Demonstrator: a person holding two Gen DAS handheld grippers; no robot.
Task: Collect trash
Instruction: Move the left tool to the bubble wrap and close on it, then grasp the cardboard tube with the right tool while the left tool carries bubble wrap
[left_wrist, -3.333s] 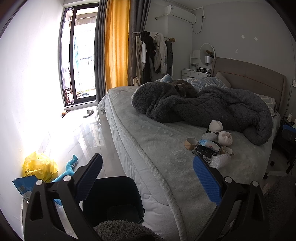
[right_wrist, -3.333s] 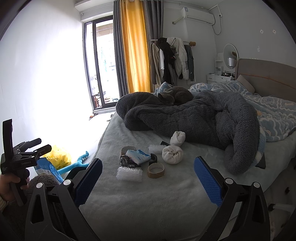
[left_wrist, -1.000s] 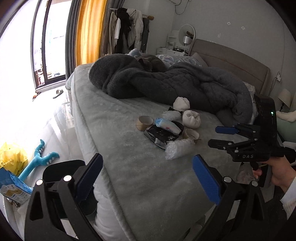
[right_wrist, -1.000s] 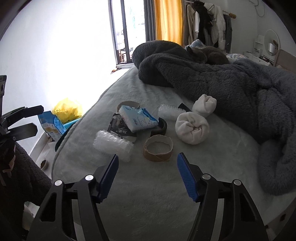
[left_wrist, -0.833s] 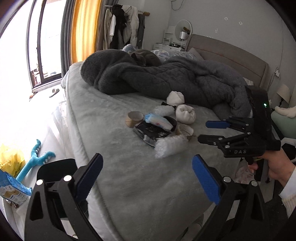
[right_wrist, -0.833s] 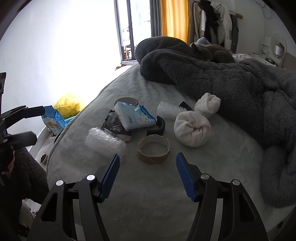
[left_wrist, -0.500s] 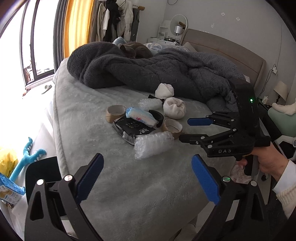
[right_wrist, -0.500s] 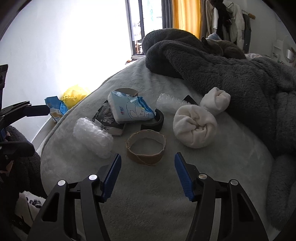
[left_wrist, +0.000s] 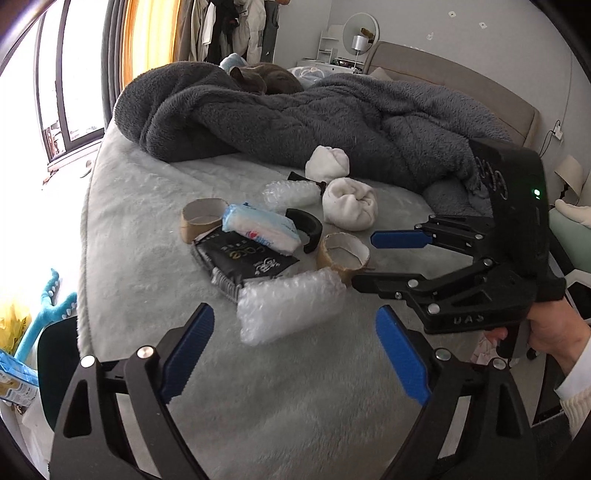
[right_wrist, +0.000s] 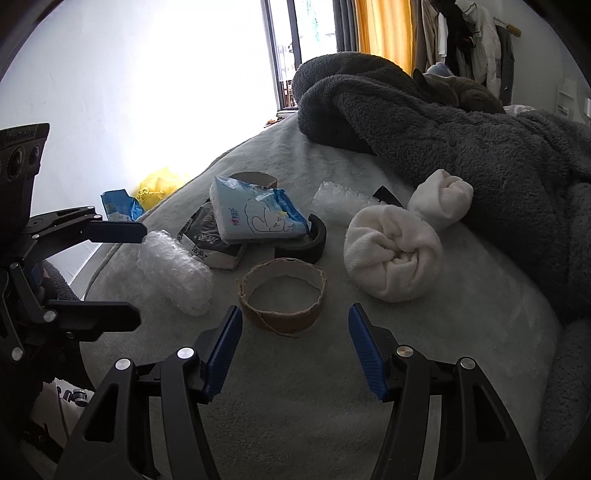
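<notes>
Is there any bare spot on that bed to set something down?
Yes: the grey bedcover is bare between the cardboard ring and the bed's near edge. Behind the ring it is crowded: bubble wrap, tissue pack, rolled socks, then the dark blanket.

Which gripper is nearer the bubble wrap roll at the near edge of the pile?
Left. The left gripper lines up just short of the bubble wrap roll, jaws closing, empty. The right gripper faces the cardboard tape ring.

Bare bed in front, clutter behind

Open blanket (right_wrist: 295, 406) lies before the cardboard ring (right_wrist: 282, 297); bubble wrap (right_wrist: 173, 269) and rolled socks (right_wrist: 393, 256) flank it.
</notes>
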